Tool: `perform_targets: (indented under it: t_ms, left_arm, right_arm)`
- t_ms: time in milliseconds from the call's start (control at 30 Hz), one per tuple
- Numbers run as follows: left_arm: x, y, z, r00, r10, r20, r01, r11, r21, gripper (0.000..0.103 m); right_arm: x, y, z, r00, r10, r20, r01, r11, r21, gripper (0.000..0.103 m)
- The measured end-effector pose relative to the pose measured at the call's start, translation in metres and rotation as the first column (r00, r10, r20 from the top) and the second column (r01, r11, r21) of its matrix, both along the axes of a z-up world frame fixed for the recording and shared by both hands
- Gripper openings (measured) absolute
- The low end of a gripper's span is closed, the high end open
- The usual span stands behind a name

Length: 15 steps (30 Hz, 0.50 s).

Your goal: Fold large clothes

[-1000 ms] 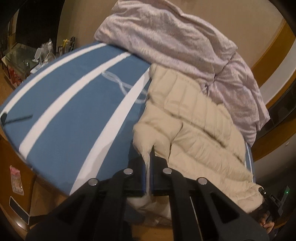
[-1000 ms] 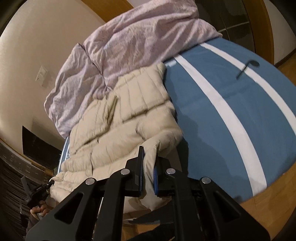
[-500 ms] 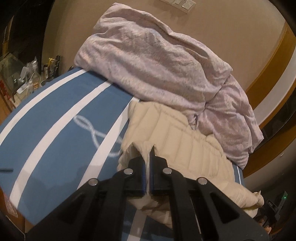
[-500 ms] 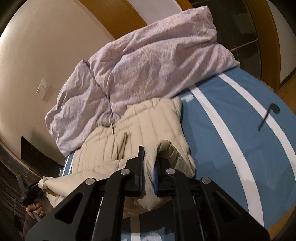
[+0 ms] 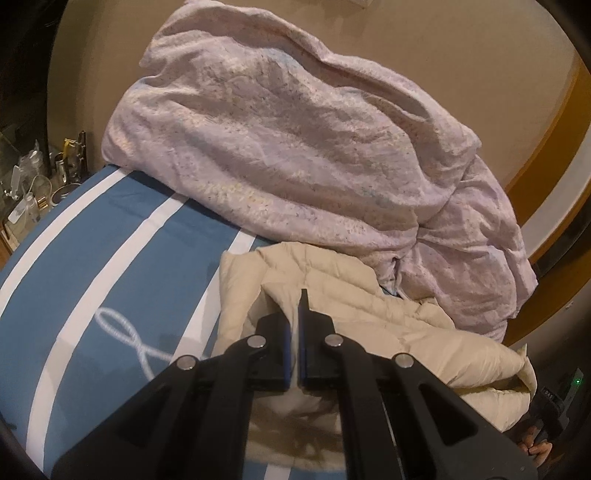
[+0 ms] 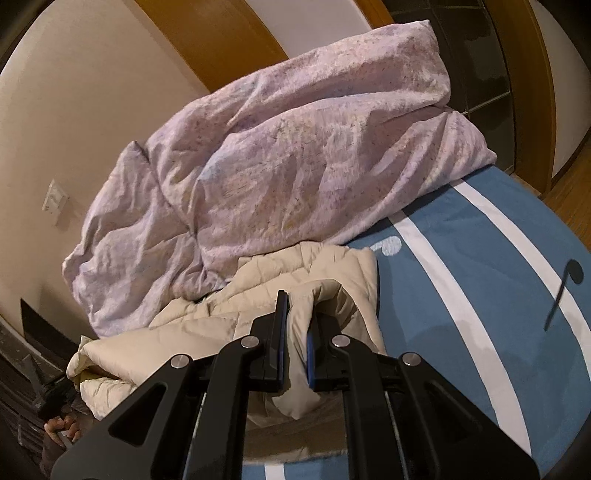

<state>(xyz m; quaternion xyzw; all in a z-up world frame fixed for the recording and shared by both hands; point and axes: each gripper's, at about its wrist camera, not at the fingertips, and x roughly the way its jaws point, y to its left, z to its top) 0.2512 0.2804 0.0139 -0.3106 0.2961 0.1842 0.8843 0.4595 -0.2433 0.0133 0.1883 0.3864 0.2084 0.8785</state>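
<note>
Both claws, left claw [image 5: 297, 328] and right claw [image 6: 295, 332], still pinching the beige puffer jacket [image 5: 369, 317], have hauled its near hem toward the far duvet [image 5: 314, 147]; fold's about halfway over.

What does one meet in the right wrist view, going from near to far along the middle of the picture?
Right gripper, shut on a fold of the beige padded jacket → lilac duvet heaped behind it → wooden door frame at the top.
</note>
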Motion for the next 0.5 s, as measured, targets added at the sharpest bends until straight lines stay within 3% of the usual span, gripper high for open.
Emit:
perform_targets:
  t_ms: [500]
  left_arm:
    - [0.091, 0.034, -0.055, 0.988, 0.037, -0.153, -0.046, 0.997, -0.056, 0.003]
  right_arm:
    - [0.09, 0.038, -0.054, 0.988, -0.019, -0.153, 0.011, 0.999, -0.052, 0.009]
